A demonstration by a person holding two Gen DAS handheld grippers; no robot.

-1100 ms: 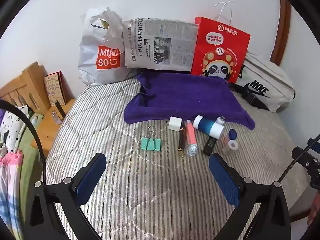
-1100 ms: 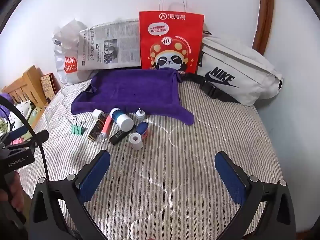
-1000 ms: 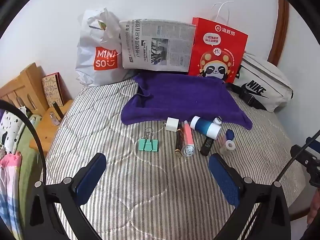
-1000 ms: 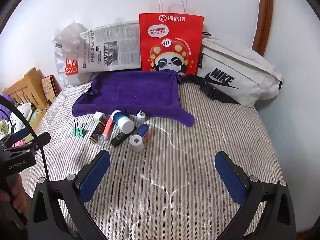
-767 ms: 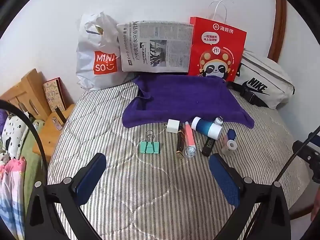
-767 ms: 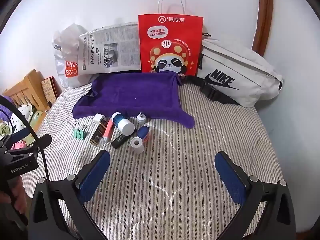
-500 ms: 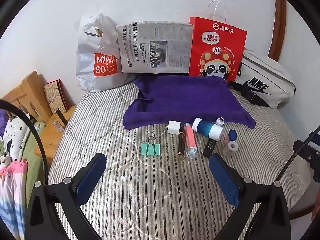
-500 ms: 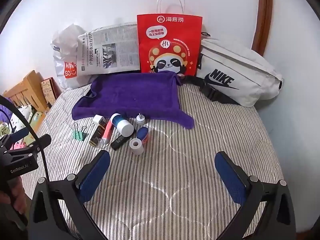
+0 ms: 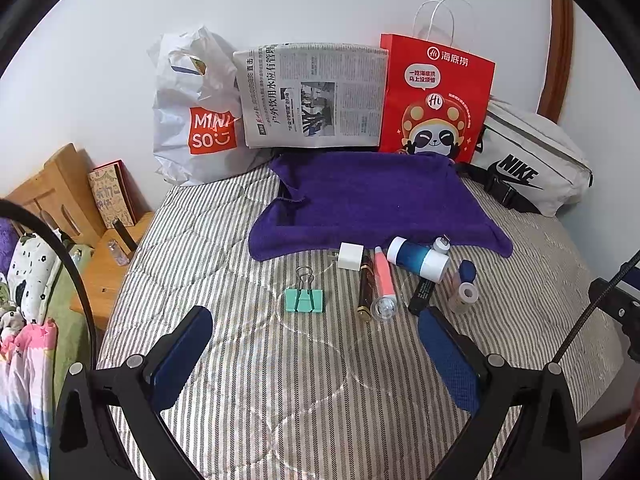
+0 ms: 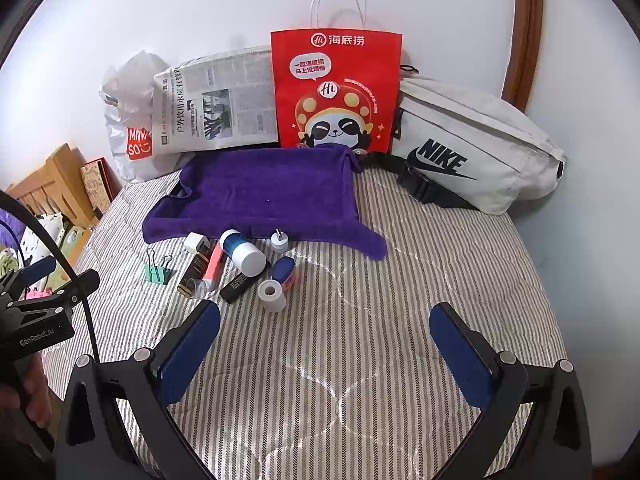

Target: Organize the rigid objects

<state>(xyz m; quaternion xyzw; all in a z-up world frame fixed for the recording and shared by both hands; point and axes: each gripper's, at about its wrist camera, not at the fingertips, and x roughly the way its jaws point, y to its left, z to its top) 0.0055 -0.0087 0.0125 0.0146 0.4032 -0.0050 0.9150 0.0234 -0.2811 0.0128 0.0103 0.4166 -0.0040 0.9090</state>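
A cluster of small rigid items lies on the striped mattress, just in front of the near edge of the purple towel. Leftmost is a mint-green binder clip, apart from the rest. Then come a white charger cube touching the towel's edge, a black-and-gold pen, a pink tube, a blue-and-white bottle, a black stick, a small white plug, a blue capsule-shaped case and a white roll.

The left gripper hovers over the mattress, jaws spread wide, holding nothing. The right gripper is likewise wide apart and empty.

Against the wall at the mattress's far edge stand a Miniso bag, a newspaper, a red panda bag and a Nike pouch.
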